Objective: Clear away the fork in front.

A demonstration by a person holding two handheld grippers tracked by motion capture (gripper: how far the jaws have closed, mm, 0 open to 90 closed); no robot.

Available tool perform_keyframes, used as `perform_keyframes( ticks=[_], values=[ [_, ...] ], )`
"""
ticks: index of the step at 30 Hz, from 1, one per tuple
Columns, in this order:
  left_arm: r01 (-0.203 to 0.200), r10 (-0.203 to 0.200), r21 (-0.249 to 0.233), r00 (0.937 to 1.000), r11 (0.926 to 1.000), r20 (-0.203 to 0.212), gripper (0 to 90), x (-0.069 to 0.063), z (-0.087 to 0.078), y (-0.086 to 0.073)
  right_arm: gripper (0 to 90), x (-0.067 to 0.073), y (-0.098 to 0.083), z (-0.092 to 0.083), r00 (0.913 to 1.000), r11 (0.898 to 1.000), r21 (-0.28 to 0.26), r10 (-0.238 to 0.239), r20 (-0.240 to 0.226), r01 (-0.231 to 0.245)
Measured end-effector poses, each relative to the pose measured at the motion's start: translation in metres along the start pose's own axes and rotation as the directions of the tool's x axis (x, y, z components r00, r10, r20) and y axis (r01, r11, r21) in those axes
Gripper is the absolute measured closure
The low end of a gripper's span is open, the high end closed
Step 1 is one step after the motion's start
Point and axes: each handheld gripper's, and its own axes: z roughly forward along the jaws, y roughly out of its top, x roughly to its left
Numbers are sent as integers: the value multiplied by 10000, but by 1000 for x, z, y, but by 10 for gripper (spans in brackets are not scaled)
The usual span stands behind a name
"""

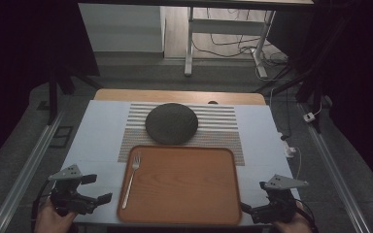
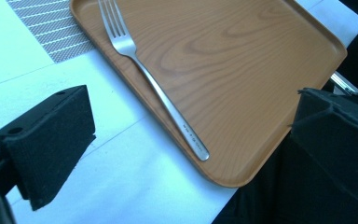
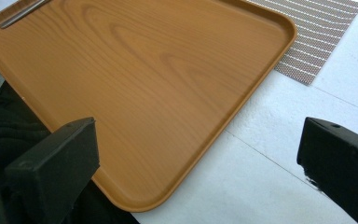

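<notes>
A wooden tray (image 1: 184,184) lies at the table's near edge, and a metal fork (image 1: 131,178) rests along its left side, tines pointing away. In the left gripper view the fork (image 2: 156,84) lies on the tray (image 2: 242,60) ahead of my jaws. My left gripper (image 1: 97,188) is open to the left of the tray, with nothing between its pads. At the tray's (image 3: 135,79) near right corner my right gripper (image 1: 252,200) is open and empty. The fork's handle end (image 3: 22,13) shows at the top left of the right gripper view.
A dark round plate (image 1: 171,123) sits on a striped placemat (image 1: 223,127) just beyond the tray. White paper (image 1: 99,131) covers the tabletop. Beyond the table's far edge stand desk legs and cables (image 1: 233,46) on the floor.
</notes>
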Motion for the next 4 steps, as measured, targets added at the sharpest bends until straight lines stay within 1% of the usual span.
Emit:
perform_keyframes(
  ticks=[4],
  values=[
    [73,-73,2,10000,10000,-10,0,0,1,1,0,0,0,0,10000,10000,27,-9,-2,9]
  ],
)
